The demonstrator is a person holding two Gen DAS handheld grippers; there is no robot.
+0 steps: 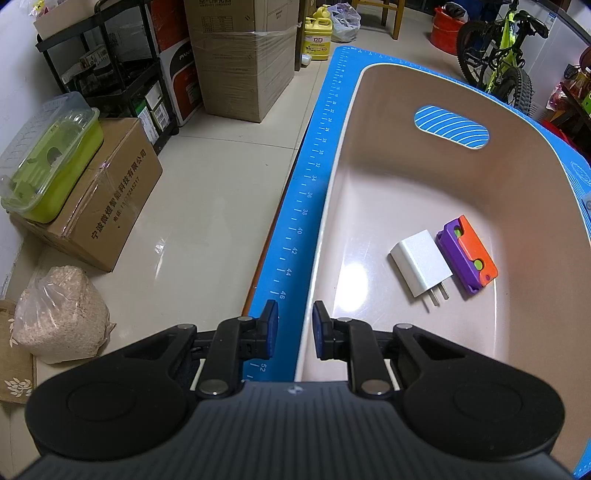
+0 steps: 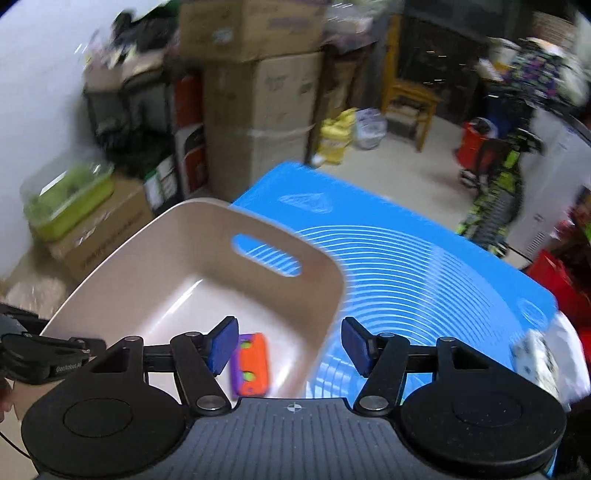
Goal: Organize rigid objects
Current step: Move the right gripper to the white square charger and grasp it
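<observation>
So the beige bin sits on the blue mat, and two things are already lying flat on its floor: a white plug-in charger and, right against it, a purple-and-orange block toy.

The left gripper has its blue pads squeezed to a narrow gap straddling the bin's near rim, so I'd read it as pinching the rim to keep the bin steady. The right gripper is spread wide with nothing between the pads, hanging above the bin's near right corner with the toy visible below it.

What could go wrong, in my opinion:
- The right view is smeared with motion blur, so a fast swing could clip the bin wall or knock it out of the left pinch.
- If the left grip slips, the bin could skid on the mat.
- There's a white patterned thing at the mat's right edge, too blurry to identify. If that's next, it looks close to the edge and a sloppy grab could shove it off.
- The charger's prongs stick out, so anything dropped on it might land crooked.

Readable stuff: ruler numbers from 28 through 52 along the mat's edge, Chinese print reading 宁波微煜智能科技有限公司 on a cardboard box on the floor, 立白 on a yellow jug, and what looks like "GenRobot.AI" on the left gripper's body in the right view.
</observation>
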